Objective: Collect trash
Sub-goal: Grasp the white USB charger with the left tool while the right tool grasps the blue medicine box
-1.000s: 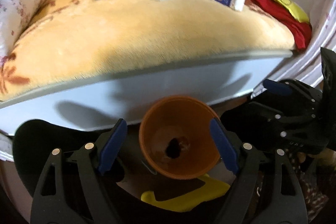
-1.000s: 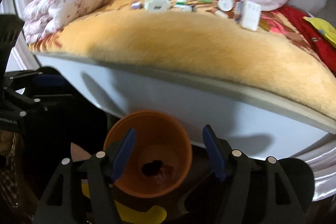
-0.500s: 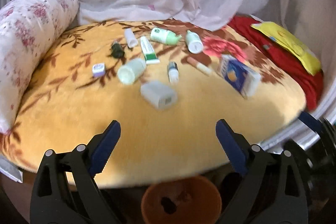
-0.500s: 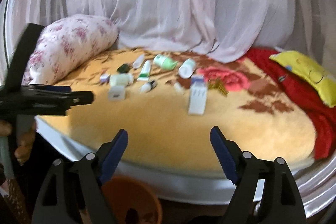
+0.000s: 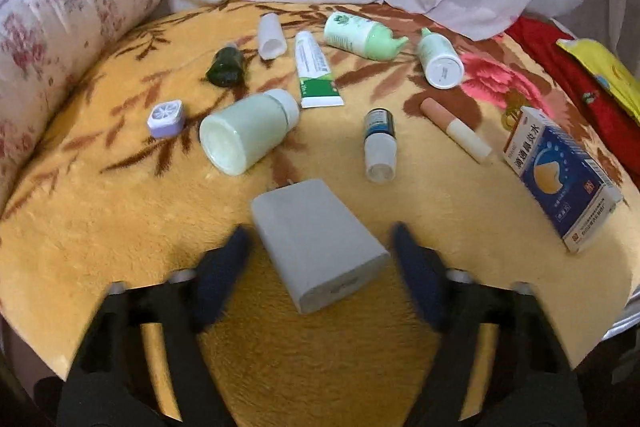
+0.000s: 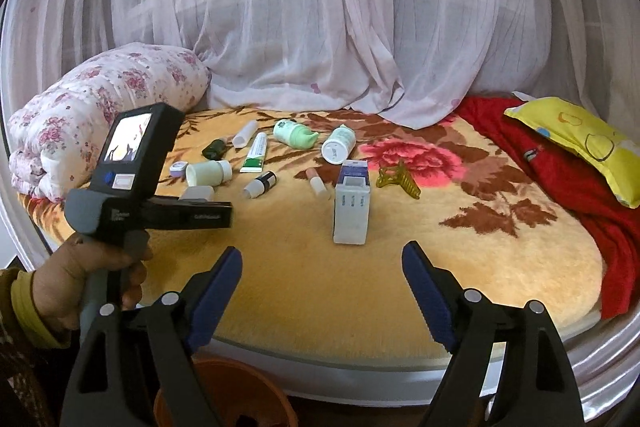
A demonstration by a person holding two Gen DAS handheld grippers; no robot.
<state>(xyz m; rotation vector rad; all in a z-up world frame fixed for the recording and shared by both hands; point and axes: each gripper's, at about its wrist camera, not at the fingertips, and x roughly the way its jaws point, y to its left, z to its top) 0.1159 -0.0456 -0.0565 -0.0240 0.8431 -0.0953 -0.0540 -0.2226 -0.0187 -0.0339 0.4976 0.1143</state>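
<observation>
Several pieces of trash lie on the yellow blanket (image 5: 120,227). My left gripper (image 5: 320,267) is open, its jaws on either side of a grey box (image 5: 316,243), apart from it. Beyond lie a pale green bottle (image 5: 244,135), a small dropper bottle (image 5: 380,143), a green-white tube (image 5: 316,75), a blue medicine box (image 5: 560,179) and a lilac cap (image 5: 166,113). My right gripper (image 6: 322,291) is open and empty above the bed's front edge, facing the upright end of the medicine box (image 6: 352,207). An orange bin (image 6: 224,395) stands on the floor below.
A floral quilt roll (image 6: 92,123) lies at the bed's left. A red cloth (image 6: 568,179) and a yellow pillow (image 6: 580,139) lie at the right. A sheer curtain (image 6: 320,7) hangs behind. A yellow hair clip (image 6: 400,179) lies near the medicine box.
Both grippers rose from the orange bin up over the bed. The left one moved forward until its open jaws straddle the grey box.
</observation>
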